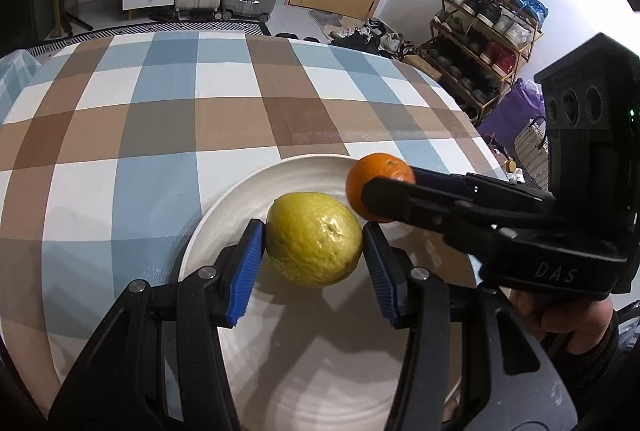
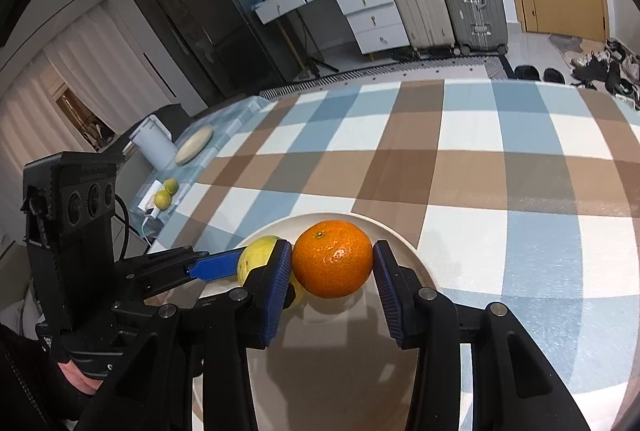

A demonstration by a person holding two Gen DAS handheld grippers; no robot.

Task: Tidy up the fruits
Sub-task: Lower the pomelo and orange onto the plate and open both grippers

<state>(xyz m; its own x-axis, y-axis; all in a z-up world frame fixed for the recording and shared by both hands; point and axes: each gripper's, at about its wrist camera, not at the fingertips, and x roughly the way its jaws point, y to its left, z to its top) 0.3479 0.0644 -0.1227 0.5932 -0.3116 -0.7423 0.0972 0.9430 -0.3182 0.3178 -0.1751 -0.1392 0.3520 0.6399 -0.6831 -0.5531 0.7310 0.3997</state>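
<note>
A yellow-green citrus fruit (image 1: pixel 314 237) sits between the blue pads of my left gripper (image 1: pixel 314 243), which is shut on it just above a white plate (image 1: pixel 240 199). An orange mandarin (image 2: pixel 332 259) is clamped between the pads of my right gripper (image 2: pixel 333 263), also over the white plate (image 2: pixel 404 243). In the left wrist view the mandarin (image 1: pixel 378 175) and the right gripper (image 1: pixel 380 191) come in from the right, close beside the yellow fruit. In the right wrist view the yellow fruit (image 2: pixel 258 255) and the left gripper (image 2: pixel 250 263) show at the left.
The plate lies on a table with a blue, brown and white checked cloth (image 1: pixel 160 111). At the table's far left are two small green fruits (image 2: pixel 166 193), a white jug (image 2: pixel 154 147) and a round board (image 2: pixel 194 149). A hand (image 1: pixel 572 319) holds the right gripper.
</note>
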